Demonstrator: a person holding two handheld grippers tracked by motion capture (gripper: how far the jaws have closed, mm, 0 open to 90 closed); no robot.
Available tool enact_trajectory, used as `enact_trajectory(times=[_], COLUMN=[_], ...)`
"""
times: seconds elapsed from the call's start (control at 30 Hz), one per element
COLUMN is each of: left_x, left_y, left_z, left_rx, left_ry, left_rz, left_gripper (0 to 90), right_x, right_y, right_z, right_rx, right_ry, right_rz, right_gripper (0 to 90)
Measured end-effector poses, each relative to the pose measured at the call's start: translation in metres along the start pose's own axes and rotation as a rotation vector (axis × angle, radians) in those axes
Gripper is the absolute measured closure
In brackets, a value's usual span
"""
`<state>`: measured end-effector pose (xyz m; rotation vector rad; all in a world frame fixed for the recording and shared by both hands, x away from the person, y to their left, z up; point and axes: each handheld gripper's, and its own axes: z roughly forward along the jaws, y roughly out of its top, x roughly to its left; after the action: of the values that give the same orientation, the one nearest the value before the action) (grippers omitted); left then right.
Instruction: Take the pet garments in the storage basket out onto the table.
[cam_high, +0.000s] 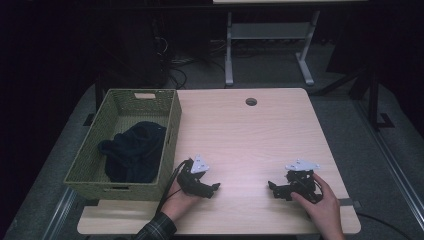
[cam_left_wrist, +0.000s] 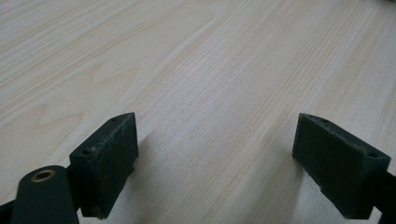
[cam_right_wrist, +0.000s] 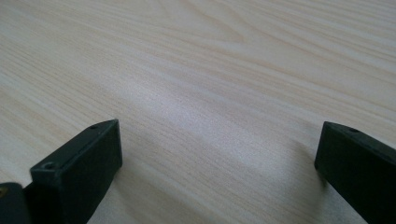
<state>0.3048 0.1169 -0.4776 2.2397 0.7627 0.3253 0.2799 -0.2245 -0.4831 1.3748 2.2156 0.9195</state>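
A green woven basket (cam_high: 170, 125) stands at the table's left side with a dark blue cloth (cam_high: 132, 152) bundled inside. My left gripper (cam_high: 212, 190) rests low over the light wood table (cam_high: 250, 135) just right of the basket, jaws pointing toward the middle. In the left gripper view that gripper (cam_left_wrist: 215, 158) stands open over bare wood. My right gripper (cam_high: 274, 190) sits near the front right, pointing left toward the other one. Its jaws stand wide apart, and the right gripper (cam_right_wrist: 217, 168) is open with nothing between them.
A round cable hole (cam_high: 251, 101) lies near the table's far edge. Beyond the table stands a white metal desk frame (cam_high: 270, 45) on a grey floor, with cables (cam_high: 175, 65) on the floor at the back left.
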Motion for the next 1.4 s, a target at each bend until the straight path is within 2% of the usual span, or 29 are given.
enact_trajectory(times=[0.3, 0.6, 0.7, 1.0, 1.3, 1.4], left_x=[0.000, 0.002, 0.000, -0.002, 0.001, 0.002], left_y=[0.000, 0.006, 0.012, 0.023, 0.029, 0.031], left_z=[0.000, -0.006, -0.011, -0.021, -0.029, -0.031], left_rx=[0.000, -0.012, -0.014, -0.028, -0.038, -0.035], left_ry=[-0.004, -0.024, -0.019, -0.009, -0.001, -0.011], left_rz=[-0.002, -0.026, -0.007, 0.015, 0.004, -0.007], left_gripper=[13.2, 13.4, 13.4, 13.4, 13.4, 13.4], right_x=[0.000, 0.001, 0.001, 0.001, 0.001, 0.001], right_y=[0.000, -0.001, 0.000, -0.001, -0.001, -0.001], right_z=[0.000, -0.001, 0.000, -0.001, -0.001, -0.001], right_rx=[0.000, 0.001, -0.002, 0.002, 0.000, 0.000], right_ry=[0.001, 0.000, -0.001, 0.001, 0.002, 0.002], right_rz=[0.002, 0.006, 0.002, 0.005, 0.004, 0.004], right_gripper=[0.4, 0.4, 0.4, 0.4, 0.5, 0.4])
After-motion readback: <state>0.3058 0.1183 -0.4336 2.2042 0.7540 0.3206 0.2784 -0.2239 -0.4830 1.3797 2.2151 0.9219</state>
